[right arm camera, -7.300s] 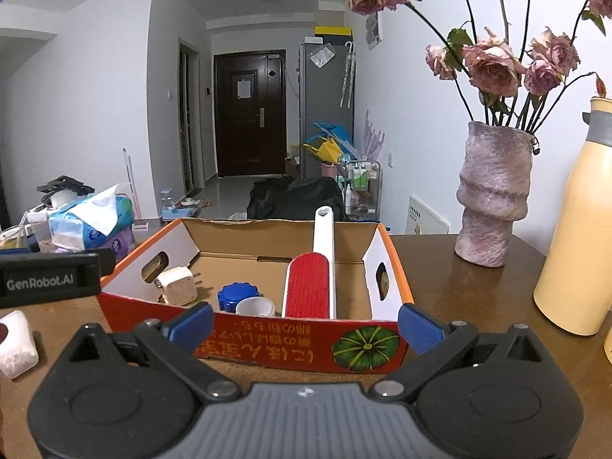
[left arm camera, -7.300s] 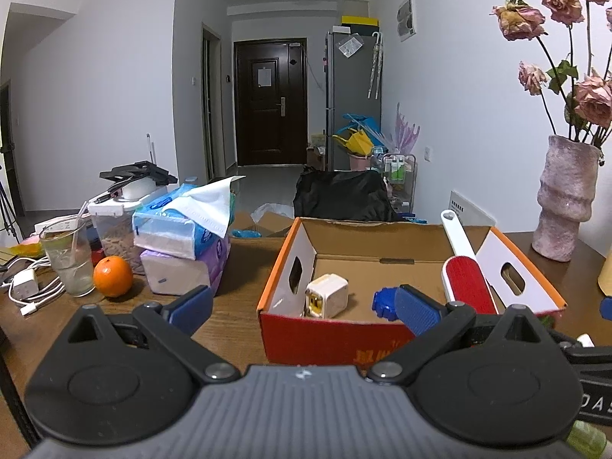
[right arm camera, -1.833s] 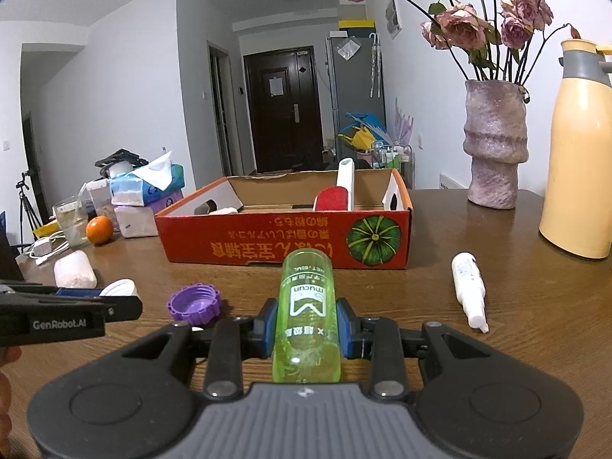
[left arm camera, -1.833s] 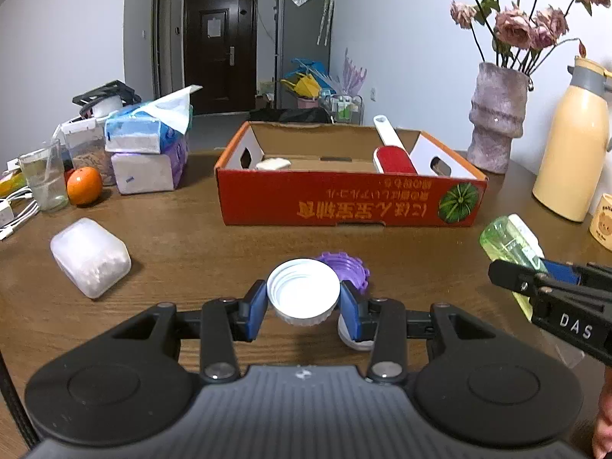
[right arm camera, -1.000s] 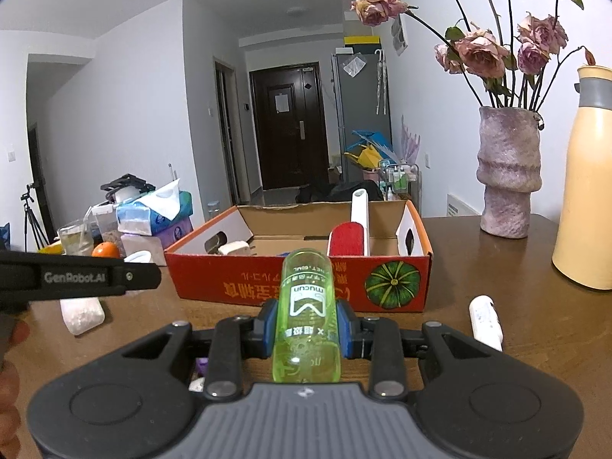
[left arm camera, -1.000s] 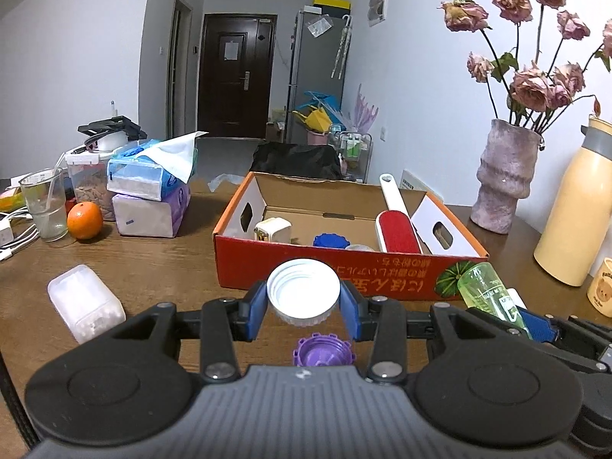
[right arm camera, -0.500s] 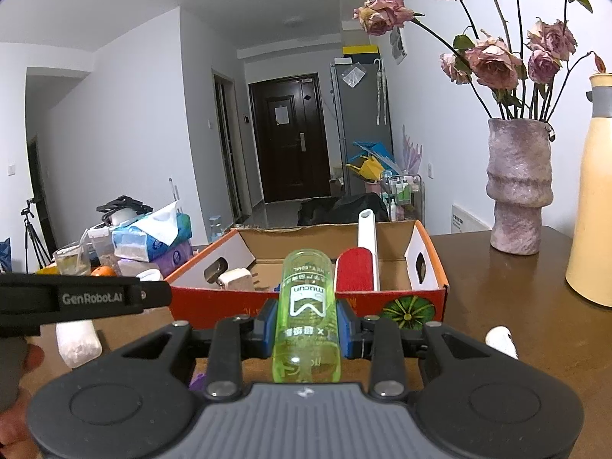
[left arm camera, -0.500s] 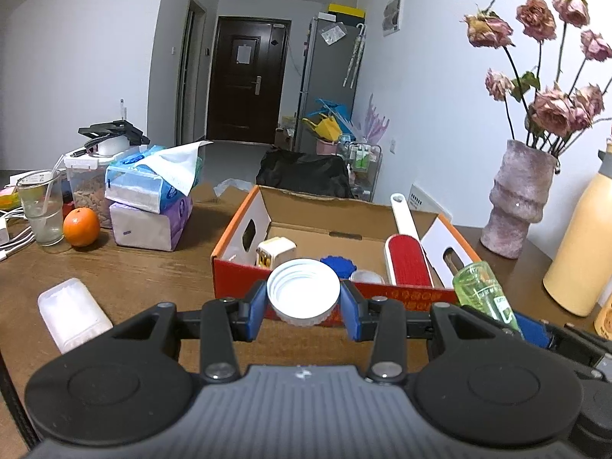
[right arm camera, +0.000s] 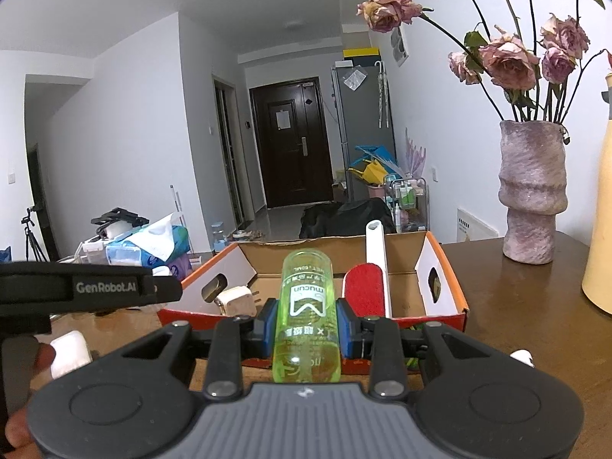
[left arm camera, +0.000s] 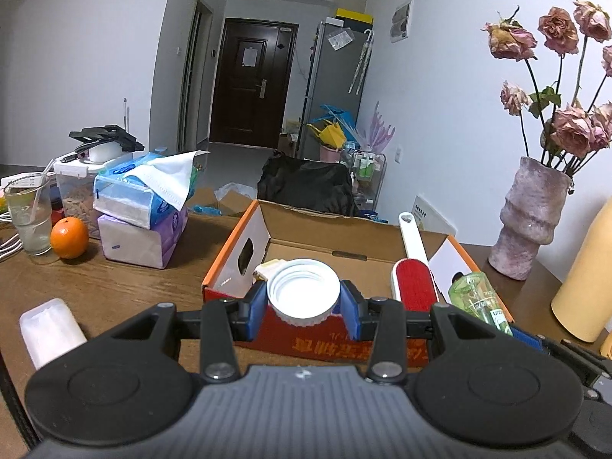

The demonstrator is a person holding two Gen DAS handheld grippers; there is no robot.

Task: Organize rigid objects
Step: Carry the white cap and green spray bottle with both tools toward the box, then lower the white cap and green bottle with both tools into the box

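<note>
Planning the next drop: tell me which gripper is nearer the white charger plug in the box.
Left. The left gripper hangs just before the white charger plug at the cardboard box's left end; the right gripper sits further right, facing the lint brush.

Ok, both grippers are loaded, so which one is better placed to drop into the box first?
Probably the left. The left gripper, jaws shut on the white cap, sits at the cardboard box front wall, facing open floor. The right gripper's green bottle lines up beside the red lint brush.

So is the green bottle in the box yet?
Not yet. The green bottle lies clamped between the right gripper fingers, short of the box.
</note>
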